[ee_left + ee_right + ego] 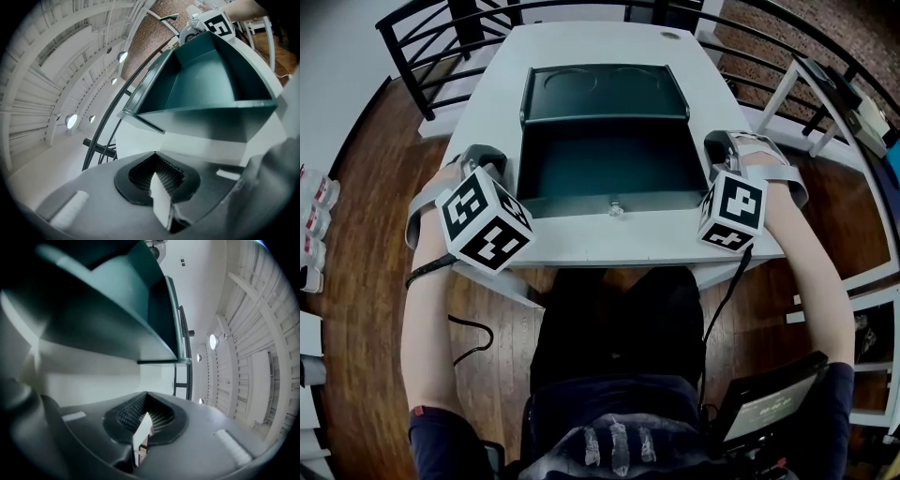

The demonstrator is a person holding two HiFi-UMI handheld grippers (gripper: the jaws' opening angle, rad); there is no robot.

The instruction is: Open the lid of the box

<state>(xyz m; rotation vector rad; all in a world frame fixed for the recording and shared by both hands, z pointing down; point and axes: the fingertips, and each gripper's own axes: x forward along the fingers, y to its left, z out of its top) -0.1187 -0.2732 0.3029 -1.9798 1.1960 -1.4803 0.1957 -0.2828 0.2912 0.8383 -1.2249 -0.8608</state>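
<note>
Head view: lid (605,91) open; gripper views: left gripper (161,204), right gripper (140,439) jaws closed

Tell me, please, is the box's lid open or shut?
Open: the lid is swung back behind the box, whose empty inside shows.

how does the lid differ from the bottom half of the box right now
The lid is swung back, farther from the person; the bottom half sits nearer. The lid is shallow with two round outlines in it; the bottom half is deeper, plain and empty. Only the bottom half has a small catch on its front wall. Both are dark green and equally wide.
</note>
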